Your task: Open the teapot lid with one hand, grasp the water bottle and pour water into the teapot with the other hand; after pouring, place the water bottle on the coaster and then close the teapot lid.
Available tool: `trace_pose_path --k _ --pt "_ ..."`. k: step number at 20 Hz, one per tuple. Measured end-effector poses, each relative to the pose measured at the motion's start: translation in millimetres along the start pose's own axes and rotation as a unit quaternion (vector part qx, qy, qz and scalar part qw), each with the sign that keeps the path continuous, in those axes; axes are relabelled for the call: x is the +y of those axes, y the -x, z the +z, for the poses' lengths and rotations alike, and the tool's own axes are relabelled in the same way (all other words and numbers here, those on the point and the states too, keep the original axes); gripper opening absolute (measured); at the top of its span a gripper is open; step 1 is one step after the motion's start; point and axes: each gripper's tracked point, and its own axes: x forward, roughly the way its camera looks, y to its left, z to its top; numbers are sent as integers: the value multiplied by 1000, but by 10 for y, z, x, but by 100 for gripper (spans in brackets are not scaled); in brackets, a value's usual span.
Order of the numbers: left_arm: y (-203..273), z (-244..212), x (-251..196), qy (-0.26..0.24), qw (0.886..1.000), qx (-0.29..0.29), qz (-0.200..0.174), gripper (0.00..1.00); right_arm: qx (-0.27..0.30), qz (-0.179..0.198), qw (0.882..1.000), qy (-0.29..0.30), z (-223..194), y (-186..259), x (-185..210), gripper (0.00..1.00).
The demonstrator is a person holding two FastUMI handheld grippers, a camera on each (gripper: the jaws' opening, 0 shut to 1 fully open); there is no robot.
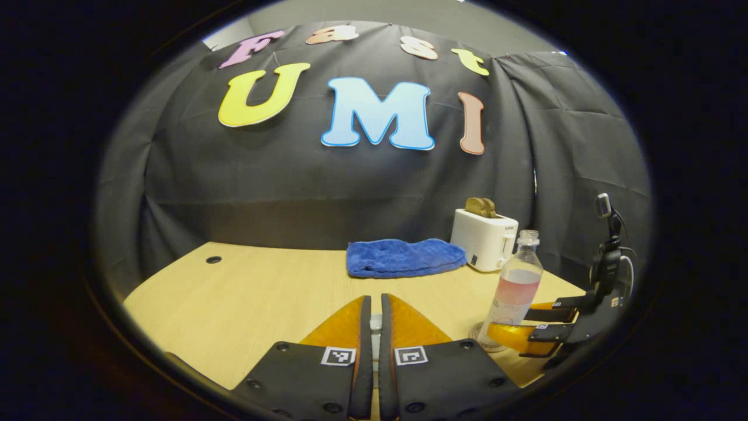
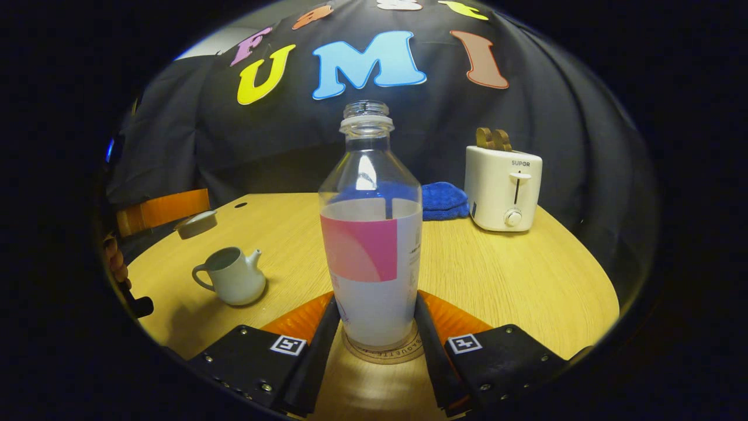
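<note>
Right gripper (image 2: 374,327): my fingers clamp water bottle (image 2: 371,234) on coaster (image 2: 383,352). Left gripper (image 1: 376,327): pinching teapot lid (image 2: 196,224). Risk: careless release topples uncapped bottle.

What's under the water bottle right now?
A round coaster lies under the water bottle; its rim shows around the bottle's base, on the wooden table. The coaster's middle is covered by the bottle.

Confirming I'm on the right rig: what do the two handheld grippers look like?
Left gripper and right gripper alike: black screwed plates behind the jaws, each bearing a small square black-and-white marker. Seen from the left gripper view, the right one has a black body, a camera on an upright stalk and a cable.
</note>
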Motion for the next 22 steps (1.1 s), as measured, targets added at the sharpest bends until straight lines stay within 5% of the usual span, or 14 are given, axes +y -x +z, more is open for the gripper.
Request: trace_pose_path --k 6,11,15,22 --pt "-20 -32 -20 1 1000 6 0 11 4 2 1000 11 -53 -27 11 72" --pt "-98 -98 5 3 1000 12 1 11 13 -4 1000 16 -48 6 -21 81" --pt "-182 -202 33 2 1000 19 2 11 5 -8 1000 -8 133 65 -94 96" --pt "-200 -331 34 -19 1000 25 -4 10 -48 -22 998 31 730 455 -75 97"
